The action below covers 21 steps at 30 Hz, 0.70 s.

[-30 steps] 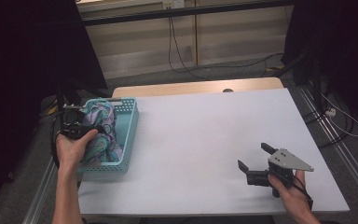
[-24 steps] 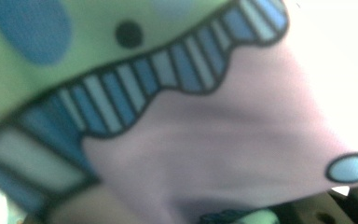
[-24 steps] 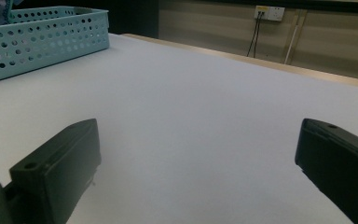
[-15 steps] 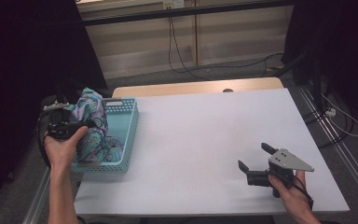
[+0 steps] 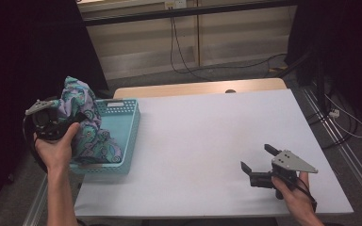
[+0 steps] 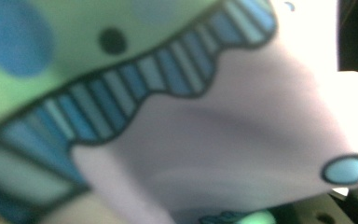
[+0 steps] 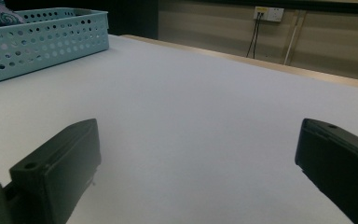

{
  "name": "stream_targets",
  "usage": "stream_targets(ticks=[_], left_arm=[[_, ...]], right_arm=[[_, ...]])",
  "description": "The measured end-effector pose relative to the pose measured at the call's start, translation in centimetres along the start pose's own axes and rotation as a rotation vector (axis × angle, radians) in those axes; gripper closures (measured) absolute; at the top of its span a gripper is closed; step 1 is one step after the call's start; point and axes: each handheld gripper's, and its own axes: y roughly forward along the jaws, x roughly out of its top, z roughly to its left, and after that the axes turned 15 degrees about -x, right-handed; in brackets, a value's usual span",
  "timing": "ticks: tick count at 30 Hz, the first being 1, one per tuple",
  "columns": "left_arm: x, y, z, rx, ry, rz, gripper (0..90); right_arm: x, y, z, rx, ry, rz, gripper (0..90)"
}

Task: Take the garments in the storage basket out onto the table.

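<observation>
My left gripper (image 5: 70, 120), clamped on the paisley cloth (image 5: 82, 117), has come up and drifted out past the table's left edge. A second ago it sat low over the turquoise basket (image 5: 122, 136) with the cloth bunched inside. Now the cloth's upper part is drawn up into a peak above the basket's far-left corner, while its lower folds trail down into the basket. In the left gripper view the fabric (image 6: 177, 116) sits pressed close against the lens, blurred.
</observation>
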Motion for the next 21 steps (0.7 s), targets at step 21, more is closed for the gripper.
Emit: stream_targets(ticks=[21], left_arm=[[1.1, -0.9, -3.2, 0.011, 0.150, -0.335, 69.3]], right_arm=[[0.0, -0.1, -0.1, -0.007, 0.002, 0.000, 0.0]])
